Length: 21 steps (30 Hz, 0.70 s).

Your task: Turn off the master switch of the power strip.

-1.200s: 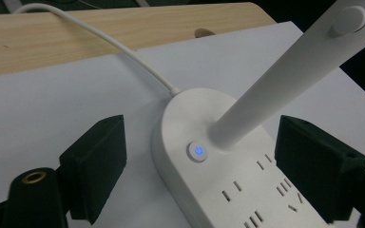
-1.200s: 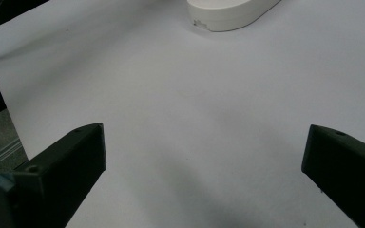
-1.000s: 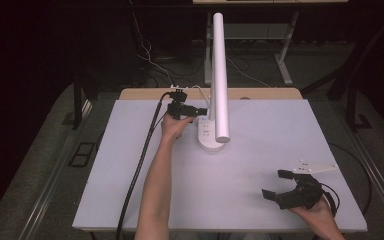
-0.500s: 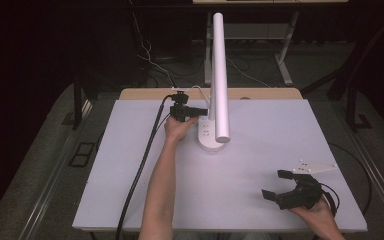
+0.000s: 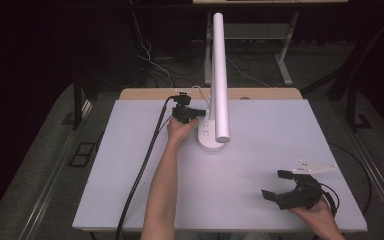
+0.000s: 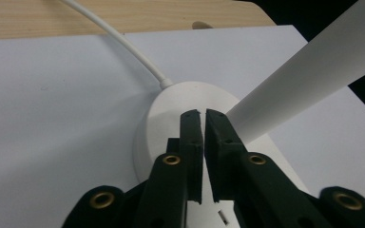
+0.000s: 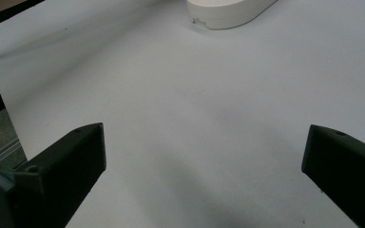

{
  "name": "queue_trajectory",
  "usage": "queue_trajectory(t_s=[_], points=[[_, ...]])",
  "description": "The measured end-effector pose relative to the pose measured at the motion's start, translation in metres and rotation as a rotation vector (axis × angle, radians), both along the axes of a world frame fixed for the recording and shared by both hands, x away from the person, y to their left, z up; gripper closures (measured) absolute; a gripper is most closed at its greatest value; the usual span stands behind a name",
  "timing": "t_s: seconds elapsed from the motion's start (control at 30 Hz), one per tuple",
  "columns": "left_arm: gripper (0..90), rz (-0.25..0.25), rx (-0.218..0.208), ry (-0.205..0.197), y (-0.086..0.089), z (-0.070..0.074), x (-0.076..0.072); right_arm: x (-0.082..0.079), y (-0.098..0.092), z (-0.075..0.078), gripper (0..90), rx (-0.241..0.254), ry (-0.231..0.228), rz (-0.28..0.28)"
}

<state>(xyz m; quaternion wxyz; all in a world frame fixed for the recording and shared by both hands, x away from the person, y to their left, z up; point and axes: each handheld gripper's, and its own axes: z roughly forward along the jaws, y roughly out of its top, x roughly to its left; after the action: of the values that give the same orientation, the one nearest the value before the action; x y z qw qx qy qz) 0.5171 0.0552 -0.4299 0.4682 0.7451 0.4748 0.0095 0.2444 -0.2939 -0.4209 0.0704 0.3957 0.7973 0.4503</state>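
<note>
White desk lamp [image 5: 215, 120] stands on the worktop [image 5: 260, 165] at about 12 o'clock from centre, near the far edge. Round base [image 5: 211, 139] flat on the white surface, long white tube arm [image 5: 219, 70] rising from it. White cord [image 6: 123, 45] leaves the base at its far side and runs toward the wooden edge strip [image 5: 260, 93].

Left tool [image 5: 189, 114] sits at 9 o'clock of the lamp base, just beside it, held by the left hand [image 5: 180, 131], forearm stretched up from 6 o'clock. In the left gripper view the jaws are together, only a thin slit between them, nothing clamped; tips over the base top, next to the foot of the tube arm. Contact with the base: cannot tell. Black cable [image 5: 142, 170] trails back along the worktop toward 7 o'clock.

Right tool [image 5: 280, 187] at 4 o'clock on the worktop, well apart from the lamp, in the right hand [image 5: 315, 212]. Jaws wide apart, empty, low over bare white surface. Grey plate [image 5: 314, 167] on top of it.
</note>
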Motion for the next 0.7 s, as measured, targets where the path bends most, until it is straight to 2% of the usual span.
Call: queue_trajectory(t_s=[0.07, 0.23, 0.33, 0.57, 0.6, 0.7], points=[[89.8, 0.012, -0.004, 0.003, -0.0016, -0.0007, -0.0001, 0.0000, 0.0001, 0.0000, 0.3, -0.001, 0.000, 0.001], [90.0, 0.006, 0.023, 0.015, -0.0018, -0.0038, -0.0001, 0.0001, 0.0002, -0.0003, 0.3, -0.002, -0.002, 0.003], [90.0, 0.005, 0.018, 0.014, -0.0026, -0.0045, -0.0002, 0.0001, 0.0003, -0.0003, 0.3, -0.003, -0.001, 0.002], [90.0, 0.010, 0.064, 0.004, -0.0070, -0.0036, -0.0017, 0.0000, 0.0001, 0.0000, 0.3, 0.000, -0.001, 0.003], [90.0, 0.010, 0.056, 0.011, -0.0060, -0.0040, -0.0017, -0.0001, 0.0001, 0.0002, 0.3, 0.000, -0.001, 0.002], [90.0, 0.031, -0.015, 0.075, -0.0011, -0.0062, 0.0014, -0.0008, 0.0000, 0.0006, 0.3, 0.000, -0.001, 0.001]])
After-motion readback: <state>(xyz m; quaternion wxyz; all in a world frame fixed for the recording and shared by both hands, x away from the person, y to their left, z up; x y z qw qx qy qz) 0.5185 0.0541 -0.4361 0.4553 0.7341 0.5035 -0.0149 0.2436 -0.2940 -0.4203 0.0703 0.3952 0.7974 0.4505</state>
